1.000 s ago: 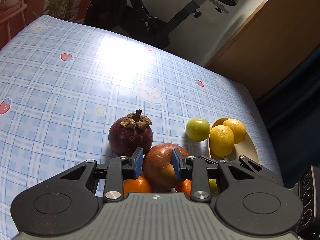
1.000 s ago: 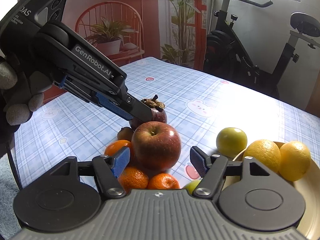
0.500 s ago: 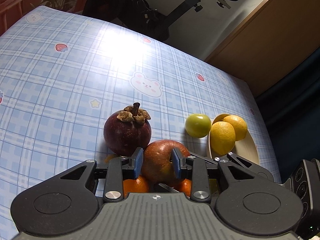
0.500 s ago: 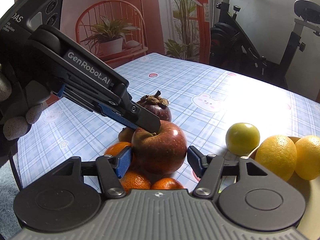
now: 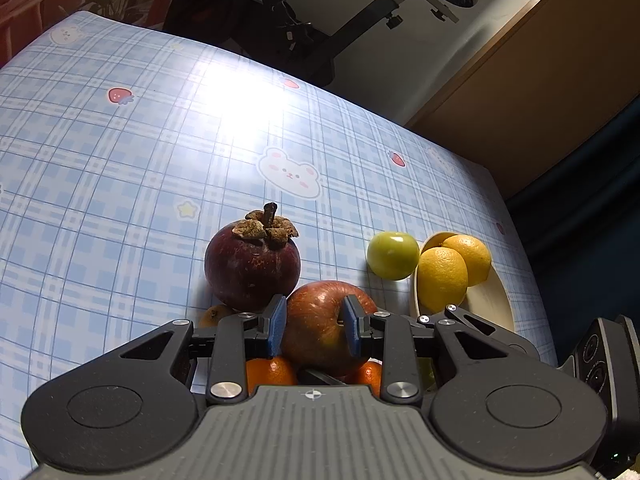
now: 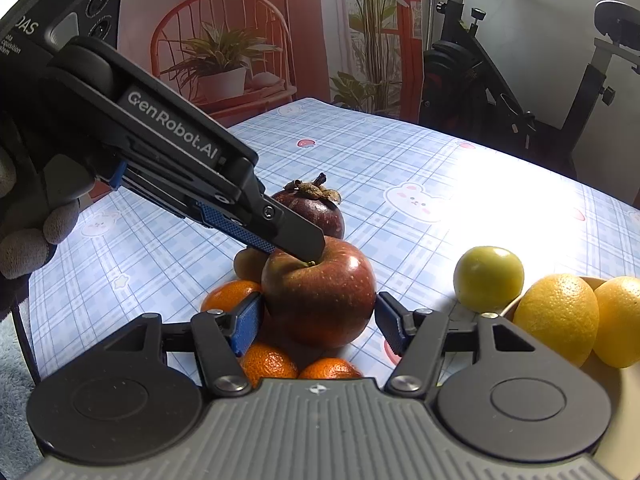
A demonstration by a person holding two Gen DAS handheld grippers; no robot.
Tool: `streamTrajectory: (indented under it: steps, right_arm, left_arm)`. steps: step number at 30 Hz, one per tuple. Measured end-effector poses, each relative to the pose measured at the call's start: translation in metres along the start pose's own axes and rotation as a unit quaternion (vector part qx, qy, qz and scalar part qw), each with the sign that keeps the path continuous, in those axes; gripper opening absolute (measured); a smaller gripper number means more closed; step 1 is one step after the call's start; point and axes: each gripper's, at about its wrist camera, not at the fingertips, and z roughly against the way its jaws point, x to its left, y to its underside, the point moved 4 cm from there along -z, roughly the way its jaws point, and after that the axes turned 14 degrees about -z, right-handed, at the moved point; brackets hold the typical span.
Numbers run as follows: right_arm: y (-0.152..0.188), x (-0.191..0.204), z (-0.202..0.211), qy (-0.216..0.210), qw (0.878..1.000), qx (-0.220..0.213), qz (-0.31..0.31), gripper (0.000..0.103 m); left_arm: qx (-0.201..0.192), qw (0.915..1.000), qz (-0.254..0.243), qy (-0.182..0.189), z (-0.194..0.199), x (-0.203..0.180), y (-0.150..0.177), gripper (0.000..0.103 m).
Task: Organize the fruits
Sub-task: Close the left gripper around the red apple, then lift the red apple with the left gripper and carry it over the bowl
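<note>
A red apple (image 5: 320, 326) (image 6: 320, 292) rests on top of several small tangerines (image 6: 268, 360). My left gripper (image 5: 314, 326) is shut on the apple from above; it shows in the right wrist view (image 6: 296, 240) with its tip at the apple's stem. My right gripper (image 6: 316, 320) is open, its pads either side of the apple, the left pad close to it. A purple mangosteen (image 5: 252, 266) stands behind the apple. A green fruit (image 5: 393, 255) lies beside a cream plate (image 5: 484, 300) holding two oranges (image 5: 442, 278).
The table (image 5: 120, 168) has a blue checked cloth with bunny and strawberry prints. A small brown fruit (image 6: 248, 264) lies beside the mangosteen. An exercise bike (image 6: 520, 72) and a wooden cabinet (image 5: 540, 80) stand past the far edge. A chair and plants (image 6: 220, 64) stand behind.
The right gripper has moved in closer around the apple. The left gripper has stayed shut on the apple, and its view has tilted slightly.
</note>
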Motion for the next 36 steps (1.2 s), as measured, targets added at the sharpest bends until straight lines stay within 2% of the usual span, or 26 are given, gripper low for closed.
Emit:
streamTrajectory:
  steps: [6, 12, 20, 25, 32, 36]
  right_arm:
    - [0.001, -0.007, 0.018, -0.007, 0.999, -0.033, -0.021, 0.063]
    - [-0.001, -0.019, 0.046, -0.013, 0.996, -0.067, -0.050, 0.063]
    - [-0.005, -0.039, 0.083, 0.011, 0.991, -0.110, -0.071, 0.063]
    - [-0.005, -0.068, 0.102, 0.044, 0.987, -0.126, -0.091, 0.063]
    - [0.006, -0.119, 0.132, 0.090, 0.977, -0.146, -0.129, 0.063]
    - [0.012, -0.141, 0.143, 0.112, 0.970, -0.154, -0.151, 0.063]
  left_arm:
    - [-0.014, 0.9999, -0.009, 0.001, 0.007, -0.014, -0.005, 0.032]
    - [-0.026, 0.9988, -0.041, -0.001, 0.014, -0.042, -0.018, 0.032]
    - [-0.030, 0.9965, -0.078, 0.011, 0.008, -0.081, -0.039, 0.032]
    - [-0.017, 0.9920, -0.124, 0.018, -0.014, -0.118, -0.054, 0.032]
    - [0.020, 0.9845, -0.166, 0.052, -0.059, -0.172, -0.071, 0.032]
    - [0.038, 0.9770, -0.203, 0.054, -0.083, -0.203, -0.075, 0.032]
